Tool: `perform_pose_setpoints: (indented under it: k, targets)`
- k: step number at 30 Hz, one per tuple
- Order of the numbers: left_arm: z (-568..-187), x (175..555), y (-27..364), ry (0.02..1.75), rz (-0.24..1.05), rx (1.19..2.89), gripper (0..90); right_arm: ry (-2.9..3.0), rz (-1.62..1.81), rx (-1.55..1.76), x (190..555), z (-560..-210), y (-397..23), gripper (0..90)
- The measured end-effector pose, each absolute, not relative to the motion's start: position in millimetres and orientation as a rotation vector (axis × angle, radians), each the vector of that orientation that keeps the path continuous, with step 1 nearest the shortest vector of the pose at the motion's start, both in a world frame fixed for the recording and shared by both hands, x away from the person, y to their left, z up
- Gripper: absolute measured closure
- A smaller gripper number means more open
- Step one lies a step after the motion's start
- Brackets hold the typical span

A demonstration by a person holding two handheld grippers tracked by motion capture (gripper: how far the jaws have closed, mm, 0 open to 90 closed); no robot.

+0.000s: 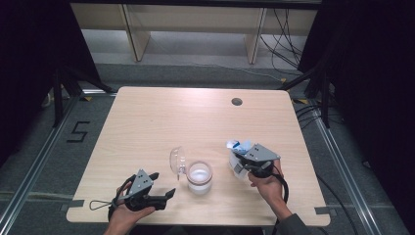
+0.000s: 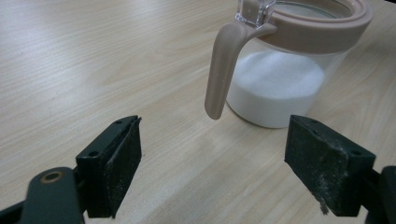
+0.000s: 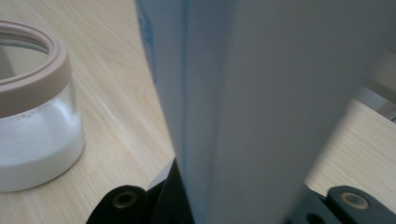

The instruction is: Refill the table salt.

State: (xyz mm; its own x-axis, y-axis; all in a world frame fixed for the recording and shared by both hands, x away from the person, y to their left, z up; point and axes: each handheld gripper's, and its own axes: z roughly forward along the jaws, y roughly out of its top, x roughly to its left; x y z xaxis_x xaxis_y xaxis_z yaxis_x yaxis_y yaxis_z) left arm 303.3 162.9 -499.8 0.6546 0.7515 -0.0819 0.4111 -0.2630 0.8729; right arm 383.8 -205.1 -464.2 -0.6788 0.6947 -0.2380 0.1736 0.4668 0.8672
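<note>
Pale wooden table (image 1: 147, 127) with a cable hole (image 1: 237, 102).

On the wooden table (image 1: 147, 122): one clear glass jar (image 1: 199, 177) with a beige rim, part-filled with white powder, its one hinged lid (image 1: 176, 160) open at the left; one white-and-blue carton (image 1: 240, 154) at the near right. Two handheld grippers, the left gripper (image 1: 164, 185) and right gripper (image 1: 244, 164). One cable hole (image 1: 237, 102) at the far right.

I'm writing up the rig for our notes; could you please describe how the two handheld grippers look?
Both the left gripper and the right gripper are black, each topped with a grey three-cornered plate bearing dark dots. The left gripper's fingers carry flat, rough black pads dusted with white specks. Black cables trail from both. A dark grey sleeve covers the right forearm.
</note>
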Motion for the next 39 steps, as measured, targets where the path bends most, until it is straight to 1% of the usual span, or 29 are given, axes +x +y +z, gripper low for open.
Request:
perform_pose_setpoints:
  k: [11,21,39]
  targets:
    - [-499,303,163,0.904,0.448,1.898,18.3,2.114,1.162,0.784,384,-462,-232,88.0]
    - [-499,303,163,0.909,0.45,1.901,18.3,2.066,1.132,0.796,386,-459,-246,88.1]
    - [-499,303,163,0.906,0.45,1.9,18.3,2.096,1.091,0.833,388,-467,-246,88.3]
